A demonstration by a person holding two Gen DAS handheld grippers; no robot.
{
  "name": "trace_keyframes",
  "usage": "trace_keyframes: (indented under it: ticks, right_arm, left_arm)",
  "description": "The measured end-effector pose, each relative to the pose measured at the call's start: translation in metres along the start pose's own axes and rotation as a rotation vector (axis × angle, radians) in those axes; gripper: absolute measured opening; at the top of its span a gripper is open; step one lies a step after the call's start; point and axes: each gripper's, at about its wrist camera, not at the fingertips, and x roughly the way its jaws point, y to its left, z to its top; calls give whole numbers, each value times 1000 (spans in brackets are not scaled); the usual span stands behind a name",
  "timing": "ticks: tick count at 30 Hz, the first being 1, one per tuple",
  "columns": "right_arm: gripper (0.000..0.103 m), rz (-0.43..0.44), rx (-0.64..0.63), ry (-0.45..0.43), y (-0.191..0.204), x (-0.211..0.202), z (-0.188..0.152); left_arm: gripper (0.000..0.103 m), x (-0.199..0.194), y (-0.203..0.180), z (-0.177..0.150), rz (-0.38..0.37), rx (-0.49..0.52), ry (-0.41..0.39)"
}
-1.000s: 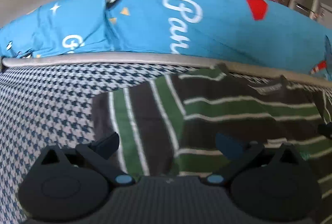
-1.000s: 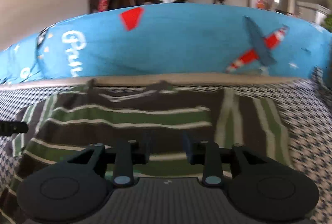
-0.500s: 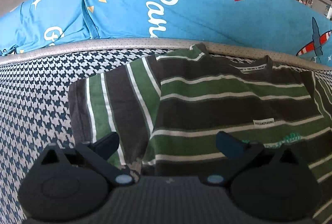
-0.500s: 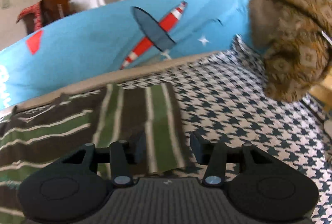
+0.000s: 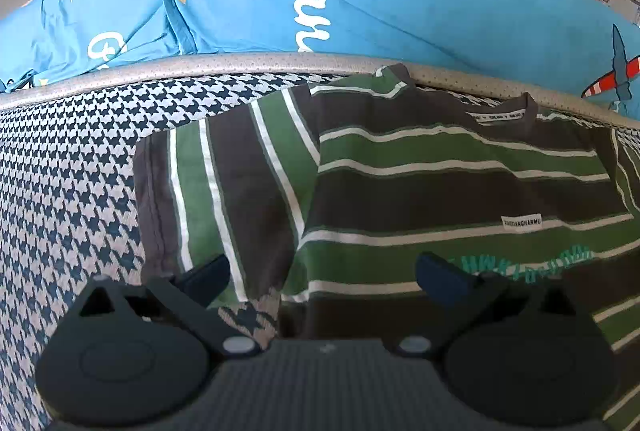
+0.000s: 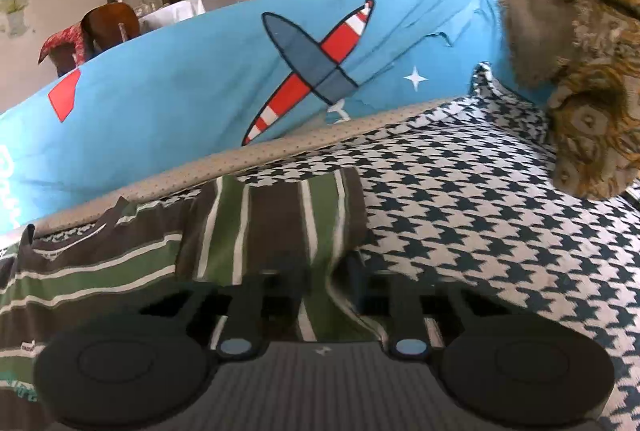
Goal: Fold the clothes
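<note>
Two grippers are over one striped T-shirt (image 5: 420, 191) that lies flat on the houndstooth cover (image 5: 72, 171), its collar at the far edge, beside the grey piping below the blue cushion (image 5: 400, 3). The left gripper (image 5: 322, 271) is wide open and holds nothing, above the sleeve and side seam. The right gripper (image 6: 326, 279) is only a little open, with the hem of the other sleeve (image 6: 280, 223) between its fingers; I cannot tell if it pinches it. A brown patterned pillow (image 6: 580, 71) sits at the far right corner.

Black ribbed gripper bodies, round discs, dark blue fingers (image 5: 440, 277), pale-blue pivot screws.
</note>
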Motion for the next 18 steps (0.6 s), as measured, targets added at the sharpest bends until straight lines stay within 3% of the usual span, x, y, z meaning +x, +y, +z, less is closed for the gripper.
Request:
trace_keyframes:
  ticks: [5,12,18]
  right_arm:
    - [8,-67,-41,-1,11,-5,1]
    - [7,-219,-42,-12,23,-26,4]
    - [10,-249,-7,57,7,-17,1]
  left_arm:
    - [103,2,0,0,6,3,12]
    - [103,6,-2,-1,1,16,28]
    - [103,5,-2,-2,15,24,24]
